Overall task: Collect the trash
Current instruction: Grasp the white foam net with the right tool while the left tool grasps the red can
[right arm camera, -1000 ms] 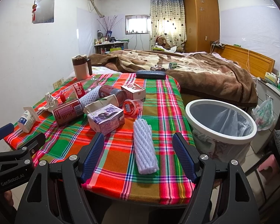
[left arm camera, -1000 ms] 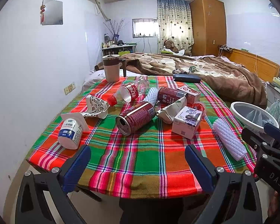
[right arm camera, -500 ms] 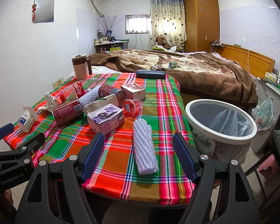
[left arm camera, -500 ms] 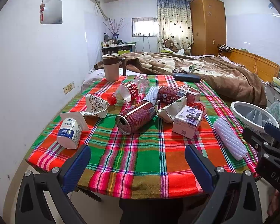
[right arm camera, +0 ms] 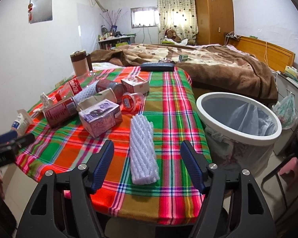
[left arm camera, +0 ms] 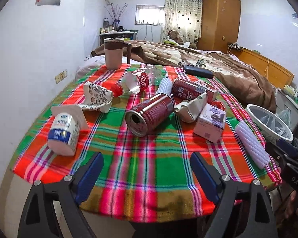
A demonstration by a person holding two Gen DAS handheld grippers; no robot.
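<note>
Left wrist view: the left gripper [left arm camera: 147,170] hovers over the plaid-covered surface [left arm camera: 141,158], jaws closing with nothing between them; a red can [left arm camera: 151,116] lies beyond.

Right wrist view: the right gripper [right arm camera: 147,160], jaws closing, straddles a white foam sleeve [right arm camera: 142,149] untouched; the bin [right arm camera: 238,117] stands beside.

Both views are bright and evenly lit by daylight. The main source is the window [left arm camera: 150,15] in the far wall, which is overexposed, with glow through the curtain [right arm camera: 175,10] beside it. Shadows under items on the surface [left arm camera: 141,158] are soft and short. Fisheye distortion bends walls and edges; dark vignetting fills the corners. The other gripper at the left edge of the right wrist view is blurred.
</note>
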